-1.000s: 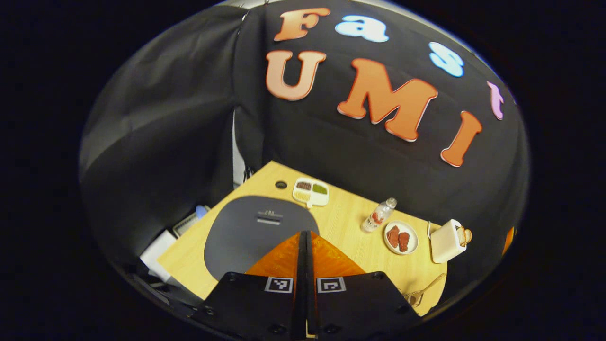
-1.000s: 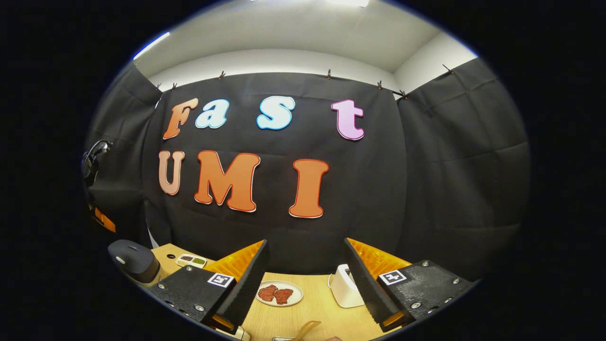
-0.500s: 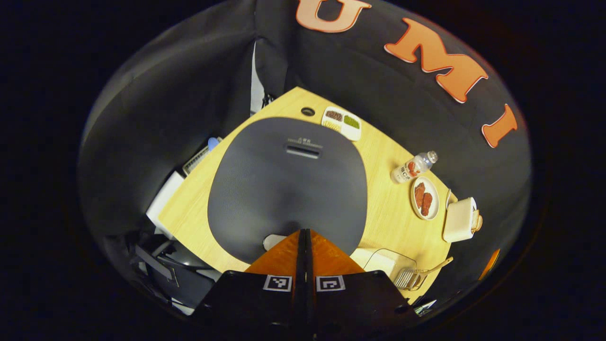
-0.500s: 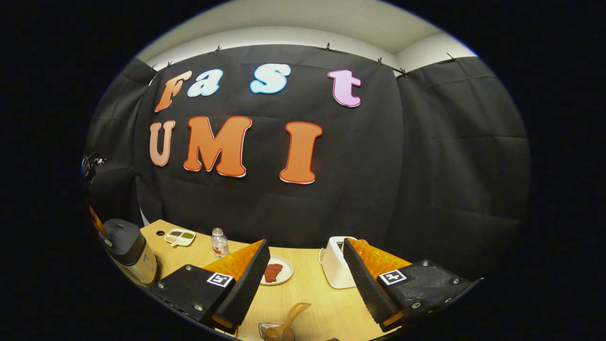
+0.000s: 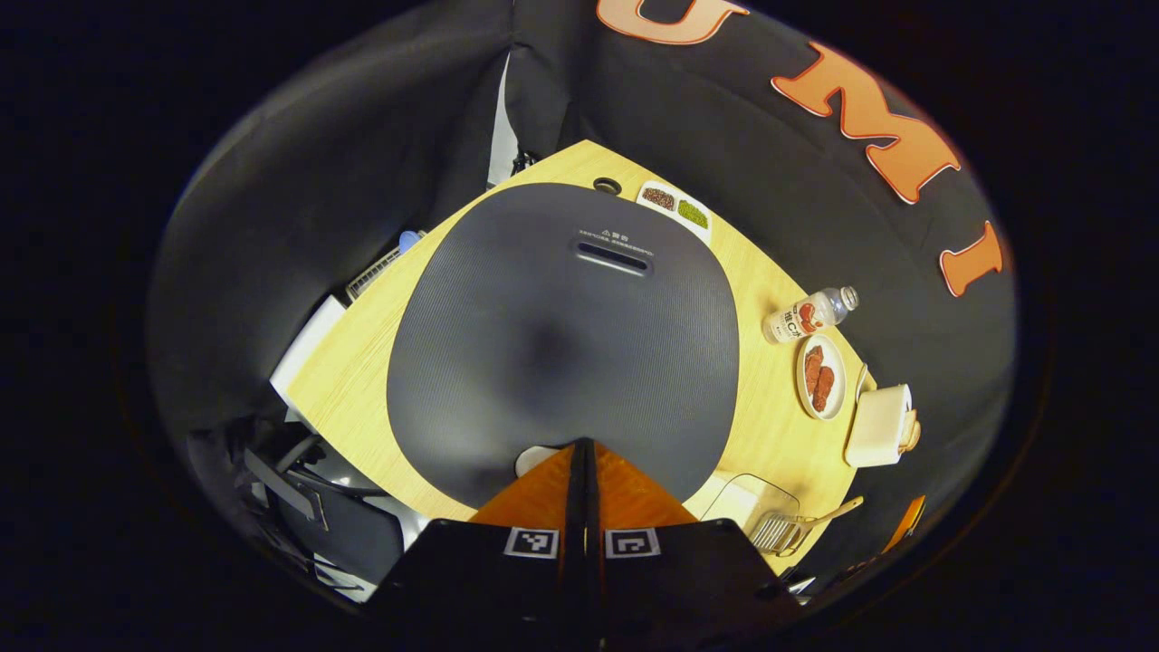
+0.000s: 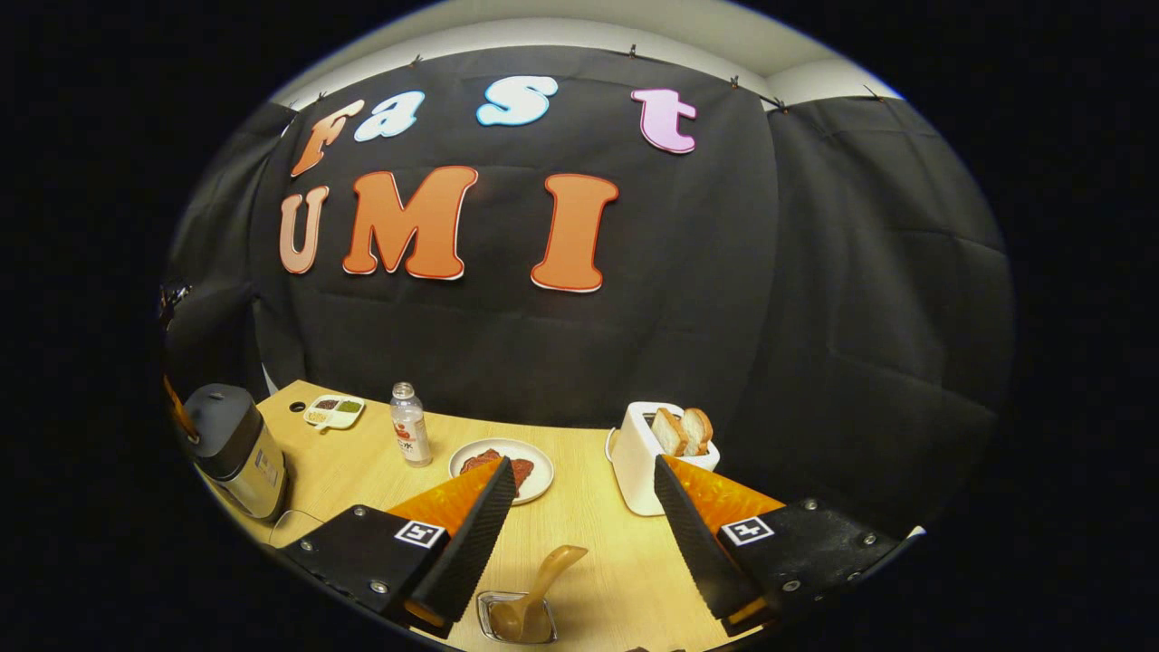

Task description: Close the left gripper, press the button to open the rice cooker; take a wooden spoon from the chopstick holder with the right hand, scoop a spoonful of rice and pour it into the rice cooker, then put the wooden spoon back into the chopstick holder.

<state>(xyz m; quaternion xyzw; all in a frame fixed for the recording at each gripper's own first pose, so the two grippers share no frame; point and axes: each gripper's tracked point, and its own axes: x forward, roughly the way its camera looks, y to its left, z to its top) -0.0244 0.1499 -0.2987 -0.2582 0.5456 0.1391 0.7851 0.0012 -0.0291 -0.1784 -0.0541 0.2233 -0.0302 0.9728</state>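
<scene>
In the left gripper view the rice cooker's dark grey lid (image 5: 561, 335) lies right below me. My left gripper (image 5: 579, 445) is shut, and its tips hang over the pale button (image 5: 536, 458) at the lid's near edge; I cannot tell if they touch it. A wooden spoon (image 5: 833, 512) leans in the wire chopstick holder (image 5: 777, 534) beside a clear box of rice (image 5: 747, 498). My right gripper (image 6: 581, 466) is open and holds nothing. It hovers above the wooden spoon (image 6: 543, 580), which stands in the chopstick holder (image 6: 516, 620). The rice cooker (image 6: 231, 444) is far left.
On the wooden table (image 6: 589, 534) stand a white toaster (image 6: 643, 457) with bread slices (image 6: 684, 430), a plate of red meat (image 6: 534, 471), a small bottle (image 6: 409, 435) and a divided dish (image 6: 333, 410). The black cloth wall closes the back.
My left gripper has dropped closer to the cooker lid, which now looks larger. My right gripper has tilted down, bringing the spoon, holder and toaster further into view.
</scene>
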